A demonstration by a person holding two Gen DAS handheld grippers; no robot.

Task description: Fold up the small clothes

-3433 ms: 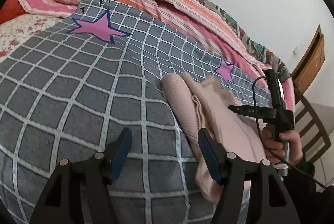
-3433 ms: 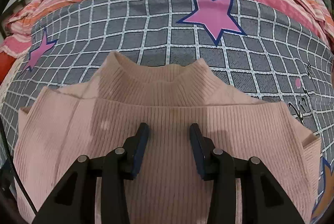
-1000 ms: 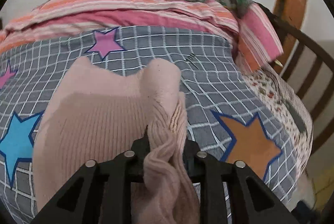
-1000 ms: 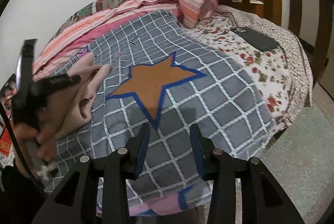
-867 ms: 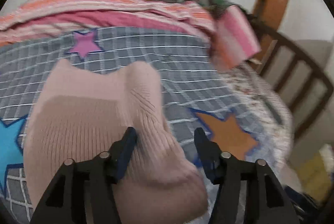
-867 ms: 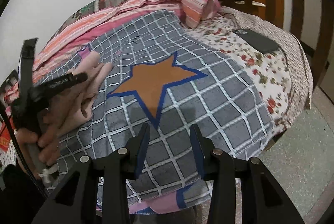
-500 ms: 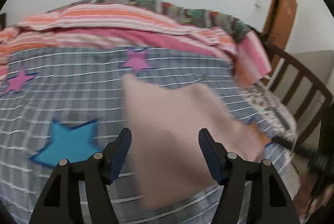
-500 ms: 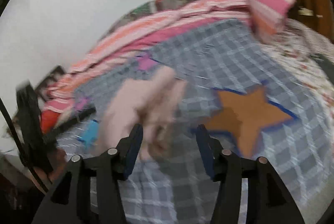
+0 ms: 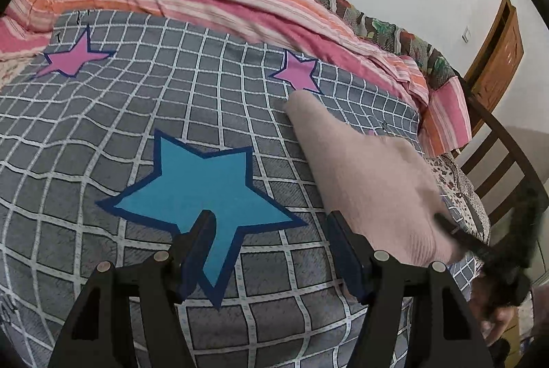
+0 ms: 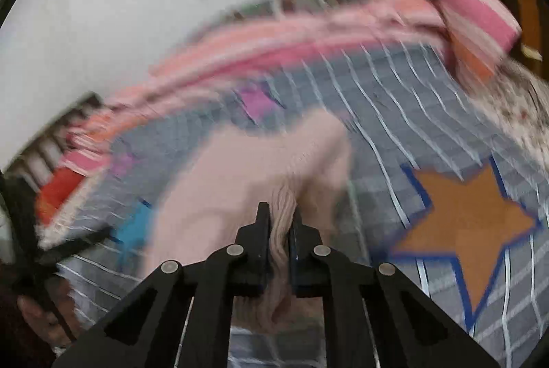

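Two grippers in my hands, left gripper (image 9: 271,230) spread and empty above the blanket (image 9: 103,114), right gripper (image 10: 278,223) just closed, pinching the pink sweater (image 10: 240,172).

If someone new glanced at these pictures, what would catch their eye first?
Probably the big blue star on the grey checked blanket, just ahead of the open left claw. To its right lies the pale pink sweater, a bunch of which the right claw has just clamped.
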